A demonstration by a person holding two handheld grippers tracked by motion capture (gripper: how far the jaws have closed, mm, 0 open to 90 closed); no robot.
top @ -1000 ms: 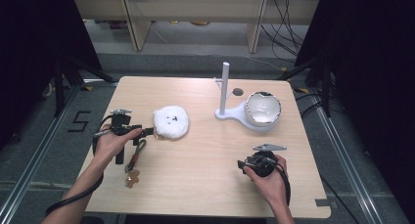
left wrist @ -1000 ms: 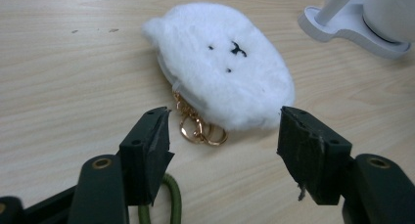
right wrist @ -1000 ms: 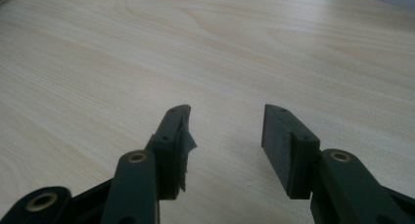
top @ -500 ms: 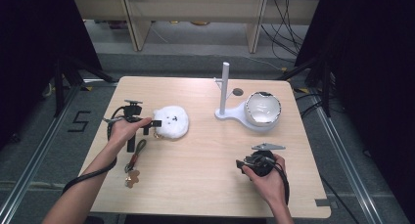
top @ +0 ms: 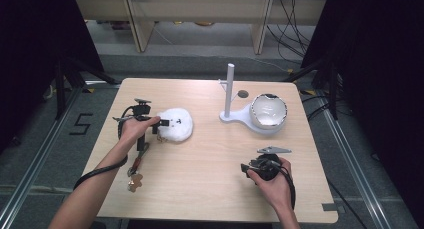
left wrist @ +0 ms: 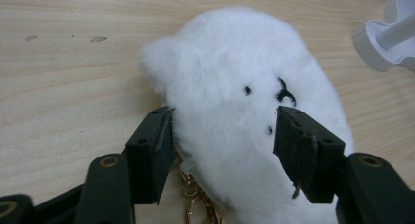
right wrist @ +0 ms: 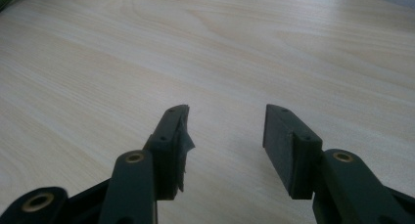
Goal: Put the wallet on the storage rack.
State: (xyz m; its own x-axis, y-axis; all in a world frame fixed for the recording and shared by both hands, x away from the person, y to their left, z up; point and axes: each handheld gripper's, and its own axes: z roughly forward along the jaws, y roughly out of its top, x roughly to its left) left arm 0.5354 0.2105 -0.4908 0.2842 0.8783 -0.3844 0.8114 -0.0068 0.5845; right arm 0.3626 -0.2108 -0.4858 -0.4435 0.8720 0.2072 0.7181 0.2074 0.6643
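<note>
Plush [left wrist: 244, 131] lies on the desk [top: 210, 159], white and furry, between the left gripper's [top: 162, 122] fingers [left wrist: 151, 145], which have just been closing around it (whether the pads already press the fur cannot be told). A gold chain [left wrist: 195, 204] hangs from its near end. Nearest the person, the right gripper [right wrist: 225, 145] rests low over bare wood, its fingers spread with nothing between them. Farther off stands a white stand [top: 231, 96] with a bowl [top: 269, 110] on its base.
</note>
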